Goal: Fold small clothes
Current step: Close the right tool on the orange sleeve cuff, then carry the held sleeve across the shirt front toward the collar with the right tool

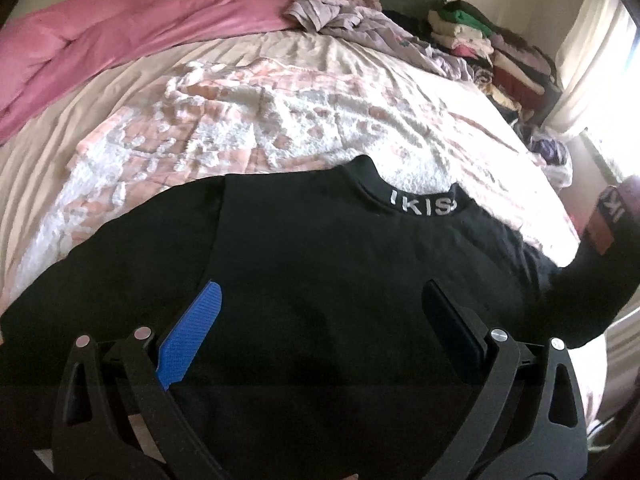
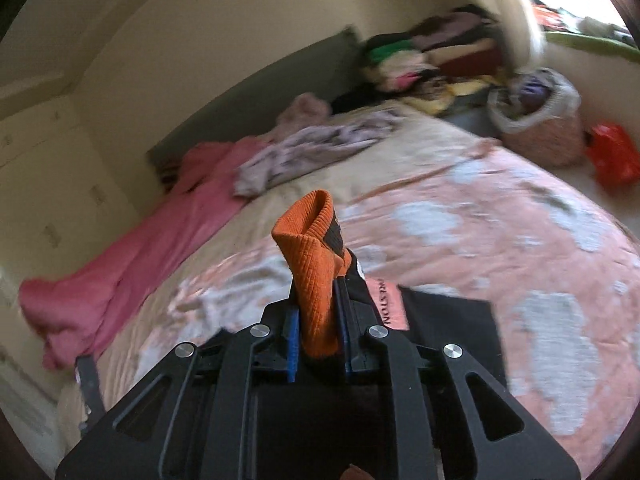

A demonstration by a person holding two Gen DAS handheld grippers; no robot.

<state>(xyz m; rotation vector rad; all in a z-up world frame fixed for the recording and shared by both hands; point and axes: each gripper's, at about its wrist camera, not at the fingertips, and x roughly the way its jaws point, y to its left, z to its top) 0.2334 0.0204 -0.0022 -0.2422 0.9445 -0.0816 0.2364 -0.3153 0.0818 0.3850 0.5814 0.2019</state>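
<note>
Basket (image 2: pixel 560 136) seemingly holds clothes; right gripper (image 2: pixel 318 312) clamps orange cuff (image 2: pixel 312 248), left gripper (image 1: pixel 320 304) spread.

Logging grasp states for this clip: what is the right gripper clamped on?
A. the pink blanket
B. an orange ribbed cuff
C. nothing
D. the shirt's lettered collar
B: the right gripper is shut on the orange ribbed cuff, which sticks up between its fingers.
</note>
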